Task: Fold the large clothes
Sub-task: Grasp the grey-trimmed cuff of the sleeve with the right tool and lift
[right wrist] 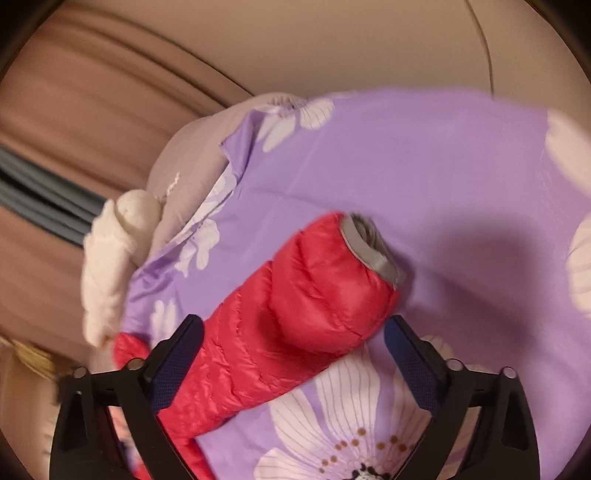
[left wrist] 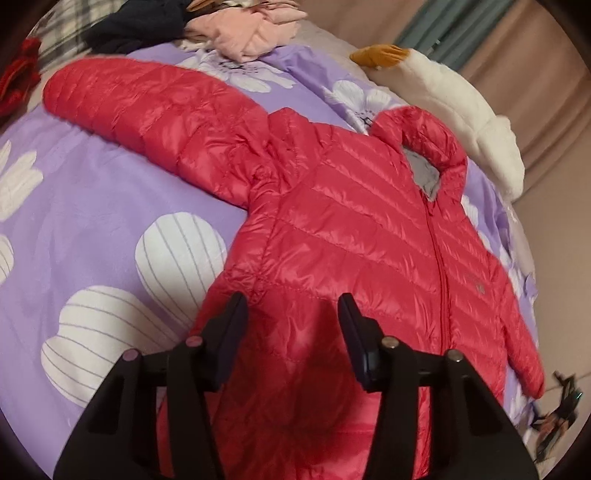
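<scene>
A red quilted hooded jacket (left wrist: 351,229) lies front up and zipped on a purple flowered bed cover (left wrist: 92,192), one sleeve (left wrist: 147,107) spread out to the upper left. My left gripper (left wrist: 291,314) hovers over the jacket's lower body near its side seam. Its jaws stand partly apart with red fabric showing between them and no fold pinched. In the right wrist view the other sleeve (right wrist: 295,306) runs diagonally, its grey cuff (right wrist: 369,247) at the far end. My right gripper (right wrist: 295,332) straddles that sleeve with wide jaws, pads off the fabric.
A white plush toy (left wrist: 461,110) with an orange part lies along the bed's far edge, also the white plush (right wrist: 110,258) in the right view. A pink folded garment (left wrist: 251,33) and a dark one (left wrist: 136,26) are piled at the head. Curtains (right wrist: 74,122) hang behind.
</scene>
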A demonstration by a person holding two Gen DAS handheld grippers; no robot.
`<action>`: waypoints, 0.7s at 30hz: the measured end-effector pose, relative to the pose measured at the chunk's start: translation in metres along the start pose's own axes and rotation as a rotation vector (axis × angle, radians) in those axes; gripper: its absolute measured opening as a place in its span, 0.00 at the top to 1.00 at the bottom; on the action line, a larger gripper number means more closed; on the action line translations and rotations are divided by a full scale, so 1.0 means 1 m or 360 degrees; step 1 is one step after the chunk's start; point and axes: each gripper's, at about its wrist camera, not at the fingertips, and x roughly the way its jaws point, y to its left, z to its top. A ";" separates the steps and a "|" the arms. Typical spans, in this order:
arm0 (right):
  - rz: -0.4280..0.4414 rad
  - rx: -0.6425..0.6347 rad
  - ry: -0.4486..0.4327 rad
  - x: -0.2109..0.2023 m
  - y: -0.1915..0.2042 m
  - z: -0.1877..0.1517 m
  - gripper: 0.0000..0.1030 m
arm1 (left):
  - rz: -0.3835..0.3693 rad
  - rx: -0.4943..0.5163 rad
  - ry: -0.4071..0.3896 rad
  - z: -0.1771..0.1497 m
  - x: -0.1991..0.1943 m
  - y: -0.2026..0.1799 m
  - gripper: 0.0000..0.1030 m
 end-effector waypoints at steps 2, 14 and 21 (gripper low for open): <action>0.0070 0.0086 0.0009 0.005 -0.009 -0.002 0.11 | -0.0025 -0.0036 0.0000 0.002 0.001 0.006 0.58; -0.0035 0.0114 -0.0057 0.022 -0.005 0.004 0.66 | 0.0068 0.0014 0.0023 -0.001 0.011 0.009 0.74; -0.0216 -0.0125 -0.0171 0.010 0.035 0.002 0.87 | 0.0078 0.0011 0.0038 0.000 0.013 0.009 0.72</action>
